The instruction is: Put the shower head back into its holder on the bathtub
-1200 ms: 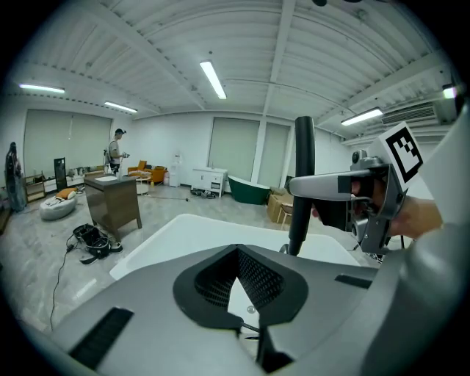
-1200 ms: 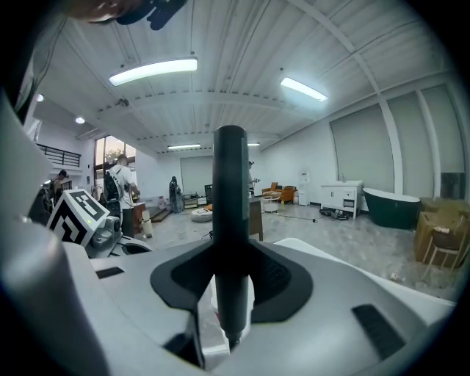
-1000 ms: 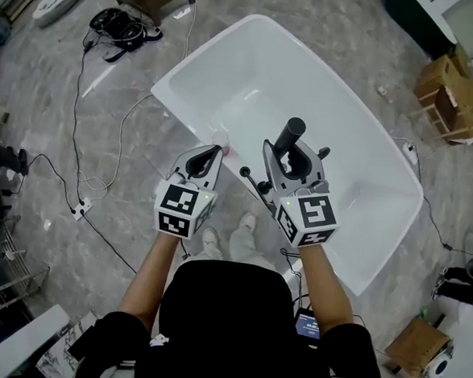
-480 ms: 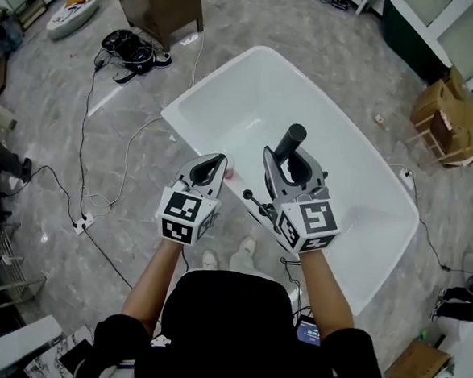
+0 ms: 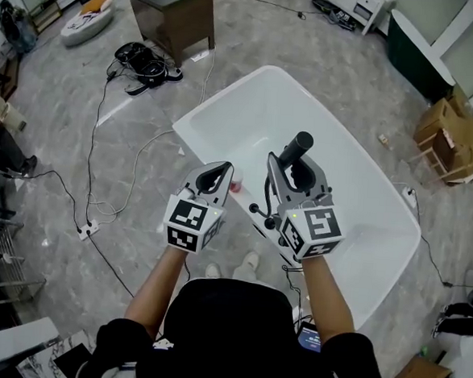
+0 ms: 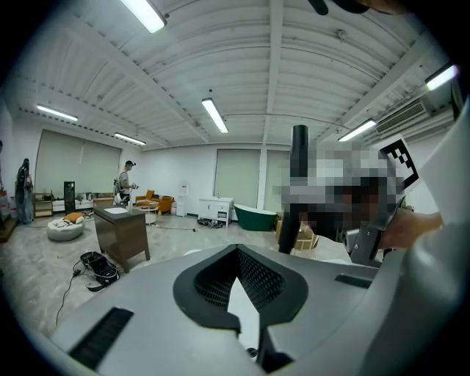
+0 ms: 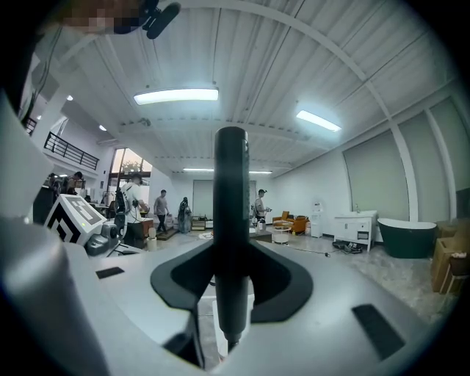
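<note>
- Two grey two-jaw grippers, each with a marker cube at the rear, are held out side by side over the near rim of a white oval bathtub (image 5: pixel 258 105).
- Far left, on the grey marble-pattern floor: a white cable (image 5: pixel 112 175) runs in loops to a power strip. A pile of black cables and gear (image 5: pixel 144 60) lies beside a dark brown wooden cabinet (image 5: pixel 172 14).
- Left gripper (image 5: pixel 220 168): the jaws are fully closed against each other. In the left gripper view (image 6: pixel 239 253) nothing sits between the black ribbed pads. The tips are above the bathtub's near rim.
- Between the two grippers: a black fitting (image 5: pixel 257 210) stands at the near rim, partly hidden by the right gripper. Whether it is the holder cannot be told.
- Right gripper (image 5: pixel 298 168): the jaws are clamped on the black cylindrical shower head (image 5: pixel 296 148).
  - The head view shows its rounded end sticking out past the jaw tips, above the bathtub's interior.
  - The right gripper view (image 7: pixel 231 283) shows the shower head (image 7: pixel 230 220) standing upright between the pads, running past them both above and below.
  - The shower head (image 6: pixel 299 183) also shows in the left gripper view as a dark upright bar to the right.
- Far right: light wooden crates (image 5: pixel 449 150) stand on the floor, well apart from the bathtub. A dark green tub (image 5: pixel 416 43) stands beyond them.
</note>
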`<state>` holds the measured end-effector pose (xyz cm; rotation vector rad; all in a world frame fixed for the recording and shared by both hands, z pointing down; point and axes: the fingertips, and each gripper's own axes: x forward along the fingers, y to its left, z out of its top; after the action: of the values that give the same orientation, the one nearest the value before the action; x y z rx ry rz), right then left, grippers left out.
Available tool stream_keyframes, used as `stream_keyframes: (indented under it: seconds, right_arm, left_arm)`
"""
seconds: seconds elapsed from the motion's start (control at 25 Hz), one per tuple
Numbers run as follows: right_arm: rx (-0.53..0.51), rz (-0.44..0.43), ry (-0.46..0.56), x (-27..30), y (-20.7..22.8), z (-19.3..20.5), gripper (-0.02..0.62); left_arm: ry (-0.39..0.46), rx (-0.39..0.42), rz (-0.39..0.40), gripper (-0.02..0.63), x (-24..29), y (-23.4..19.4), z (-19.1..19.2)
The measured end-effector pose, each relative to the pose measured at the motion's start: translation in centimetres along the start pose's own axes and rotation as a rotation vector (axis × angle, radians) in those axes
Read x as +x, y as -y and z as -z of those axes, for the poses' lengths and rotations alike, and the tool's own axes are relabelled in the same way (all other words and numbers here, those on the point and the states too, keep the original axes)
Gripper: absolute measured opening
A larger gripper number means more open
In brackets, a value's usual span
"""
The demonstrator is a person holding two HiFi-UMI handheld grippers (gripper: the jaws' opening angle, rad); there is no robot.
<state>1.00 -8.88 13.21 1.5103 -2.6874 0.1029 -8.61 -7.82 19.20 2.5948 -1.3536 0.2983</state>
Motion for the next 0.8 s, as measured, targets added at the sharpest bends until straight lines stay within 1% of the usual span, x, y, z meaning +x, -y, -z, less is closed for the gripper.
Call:
stream_keyframes:
  seconds: [0.28,0.8]
  right_arm:
    - [0.020,0.003,-0.058,0.3,-0.1,2.8,0.141]
    - [0.059,0.013,-0.186,0.9,-0.1,10.1,0.143]
  left_arm:
    - [-0.018,-0.018,-0.013,0.013,0.0,-0.4,1.2]
    - [-0.083,-0.058,-0.042,0.014,1.1,-1.4,6.4]
